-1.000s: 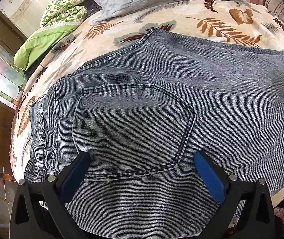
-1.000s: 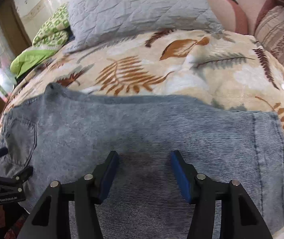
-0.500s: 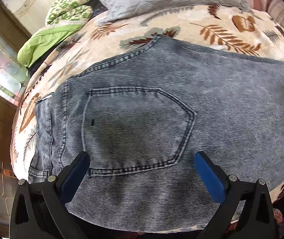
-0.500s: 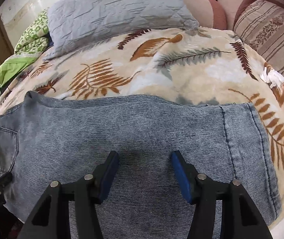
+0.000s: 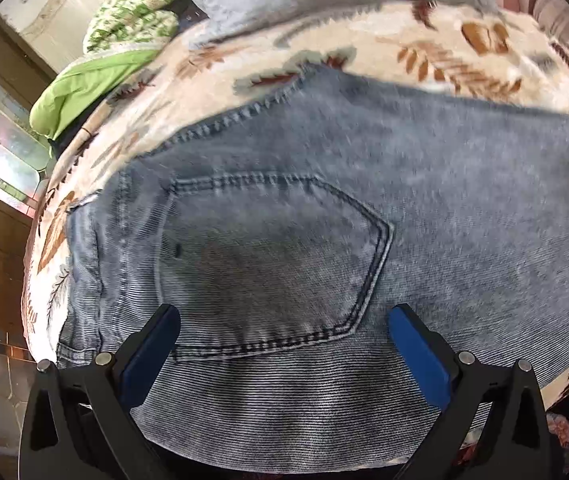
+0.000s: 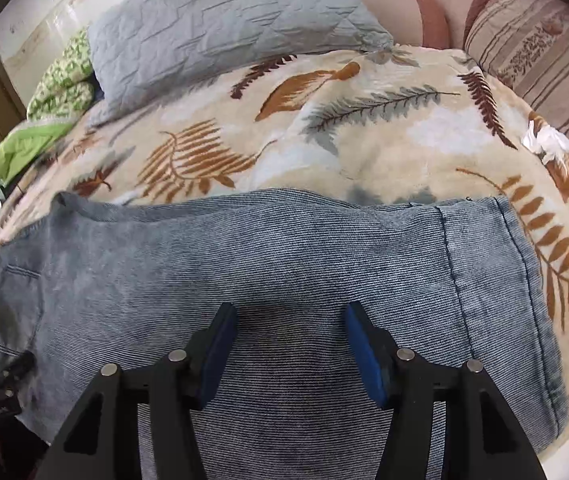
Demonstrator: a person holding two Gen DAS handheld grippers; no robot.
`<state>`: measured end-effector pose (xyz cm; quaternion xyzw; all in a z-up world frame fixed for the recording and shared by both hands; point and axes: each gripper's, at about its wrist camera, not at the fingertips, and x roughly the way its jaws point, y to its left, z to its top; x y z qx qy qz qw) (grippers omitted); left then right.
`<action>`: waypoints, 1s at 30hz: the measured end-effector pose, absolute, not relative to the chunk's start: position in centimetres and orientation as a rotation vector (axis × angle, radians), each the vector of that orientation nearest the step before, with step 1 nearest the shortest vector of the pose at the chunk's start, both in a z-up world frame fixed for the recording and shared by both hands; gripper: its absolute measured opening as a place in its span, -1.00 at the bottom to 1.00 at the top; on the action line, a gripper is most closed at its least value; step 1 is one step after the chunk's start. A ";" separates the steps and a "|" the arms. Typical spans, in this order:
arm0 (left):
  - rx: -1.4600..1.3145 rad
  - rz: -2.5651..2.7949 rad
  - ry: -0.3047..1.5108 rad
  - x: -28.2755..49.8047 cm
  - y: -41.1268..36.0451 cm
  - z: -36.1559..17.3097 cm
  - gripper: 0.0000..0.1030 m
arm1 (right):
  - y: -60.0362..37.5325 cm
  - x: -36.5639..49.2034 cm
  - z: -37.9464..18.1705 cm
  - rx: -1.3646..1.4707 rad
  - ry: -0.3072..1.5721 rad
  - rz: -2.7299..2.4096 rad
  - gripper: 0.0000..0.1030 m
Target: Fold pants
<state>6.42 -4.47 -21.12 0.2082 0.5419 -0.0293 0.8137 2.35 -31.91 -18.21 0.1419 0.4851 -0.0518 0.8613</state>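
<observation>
A: What's changed?
B: Little; the jeans [image 6: 284,264] lie flat across the bed [image 6: 324,132], filling the lower frame; right gripper [image 6: 290,344] has tilted back.
A: Jaws?
B: Both parted, empty; left gripper [image 5: 284,344] over the pocket [image 5: 268,264]; fold not begun.

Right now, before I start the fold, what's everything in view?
jeans: 1, faded blue, flat across the near edge of the bed, pocket end left, hem right
blanket: 1, cream with leaf print, under the jeans
grey pillow: 1, far side
striped pillow: 1, beige, far right
pink cushions: 2, behind the pillows
green quilt: 1, far left
white scrap: 1, right on the blanket
left gripper: open, over the pocket
right gripper: open, over the leg
</observation>
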 end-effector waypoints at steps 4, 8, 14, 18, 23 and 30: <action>0.443 -0.069 1.145 6.4 -4.4 -21.4 1.00 | -31.7 2.4 -18.3 0.280 1.017 -0.110 0.19; 0.432 -0.077 1.150 6.4 -4.3 -21.4 1.00 | -31.7 2.3 -18.3 0.280 1.016 -0.110 0.19; 0.433 -0.083 1.139 6.2 -4.3 -21.4 1.00 | -32.4 2.1 -17.7 0.314 0.992 -0.133 0.18; 0.418 -0.075 1.149 6.4 -4.1 -21.1 1.00 | -33.2 1.2 -16.6 0.325 0.954 -0.168 0.18; 0.374 -0.045 1.112 6.7 -3.2 -19.8 1.00 | -35.7 -0.9 -15.4 0.310 0.902 -0.253 0.18; 0.346 -0.018 1.126 7.2 -2.2 -19.8 1.00 | -39.3 -2.9 -16.5 0.376 0.950 -0.316 0.18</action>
